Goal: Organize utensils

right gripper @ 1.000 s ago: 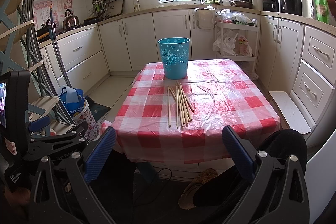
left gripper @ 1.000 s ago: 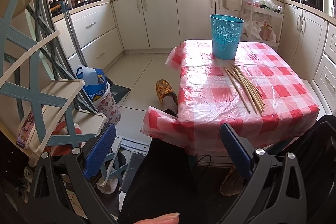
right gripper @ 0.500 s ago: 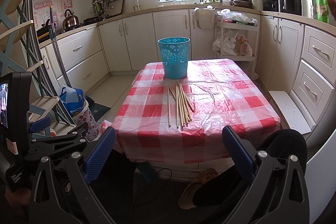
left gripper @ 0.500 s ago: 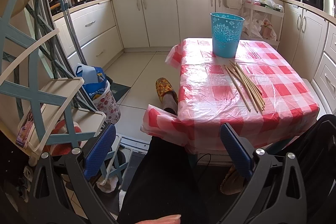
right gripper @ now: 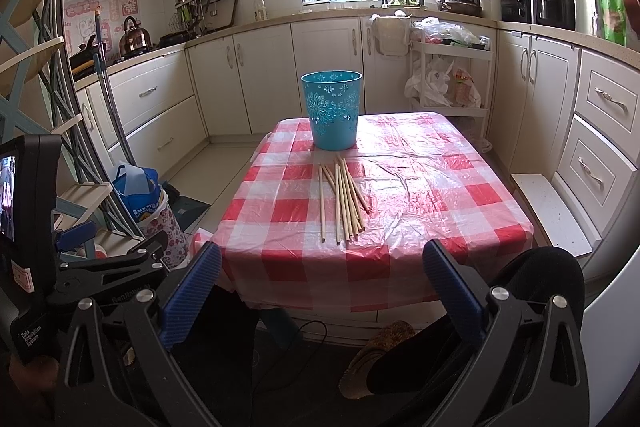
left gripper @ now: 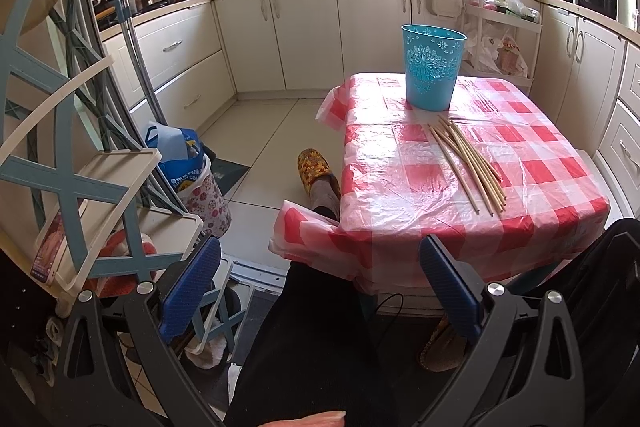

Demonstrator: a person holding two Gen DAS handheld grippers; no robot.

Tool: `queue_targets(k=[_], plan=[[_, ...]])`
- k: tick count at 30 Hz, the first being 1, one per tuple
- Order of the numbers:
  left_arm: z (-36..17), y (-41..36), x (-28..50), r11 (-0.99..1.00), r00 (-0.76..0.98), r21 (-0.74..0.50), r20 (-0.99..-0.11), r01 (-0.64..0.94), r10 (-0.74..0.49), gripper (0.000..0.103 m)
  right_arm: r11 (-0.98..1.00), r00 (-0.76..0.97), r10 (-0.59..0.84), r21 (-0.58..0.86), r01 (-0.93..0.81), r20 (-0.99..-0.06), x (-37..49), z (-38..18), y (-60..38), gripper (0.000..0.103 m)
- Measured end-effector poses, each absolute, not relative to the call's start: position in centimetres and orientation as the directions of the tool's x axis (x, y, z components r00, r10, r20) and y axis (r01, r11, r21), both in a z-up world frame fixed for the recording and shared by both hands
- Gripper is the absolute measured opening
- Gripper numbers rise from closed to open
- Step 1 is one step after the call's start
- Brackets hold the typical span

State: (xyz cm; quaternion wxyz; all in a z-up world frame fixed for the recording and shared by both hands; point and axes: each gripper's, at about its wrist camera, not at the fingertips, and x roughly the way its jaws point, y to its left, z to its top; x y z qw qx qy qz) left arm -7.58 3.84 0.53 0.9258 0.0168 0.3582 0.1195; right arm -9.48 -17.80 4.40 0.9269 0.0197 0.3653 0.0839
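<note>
A bundle of wooden chopsticks (right gripper: 342, 201) lies loose on the surface (right gripper: 420, 195), which is covered by a red-and-white checked plastic cloth. The sticks fan out a little, their far ends close to a blue plastic bin (right gripper: 334, 111) and their near ends reaching toward the near edge of the surface. One stick lies slightly apart on the left side of the bundle. The bin stands upright near the far edge of the surface, just beyond the sticks; whether the nearest tips touch its base cannot be told.

The left gripper (left gripper: 320, 289) is held below and in front of the near left corner of the surface, over the person's dark trouser leg, with its jaws wide apart and nothing between them. From this view the chopsticks (left gripper: 468, 163) and bin (left gripper: 432, 67) sit up and to the right.

The right gripper (right gripper: 320, 291) is held in front of the near edge of the surface, facing the sticks almost straight on, its jaws also wide apart and holding nothing. Both grippers are well apart from the chopsticks. The left gripper's body shows at the lower left of the right wrist view.
</note>
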Motion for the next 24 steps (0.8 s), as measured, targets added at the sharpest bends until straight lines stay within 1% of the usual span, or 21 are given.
queue_targets(k=[12,24], plan=[[3.0,3.6,-7.7,0.973,0.729,0.12,-0.646,-0.195,0.226,0.096,0.984,0.722,0.179,0.112,-0.14,-0.668,-9.9,5.4,-18.3,0.097],[3.1,3.1,-7.9,0.973,0.73,0.129,-0.644,-0.19,0.229,0.096,0.984,0.712,0.174,0.103,-0.142,-0.68,-9.9,5.0,-17.8,0.097]])
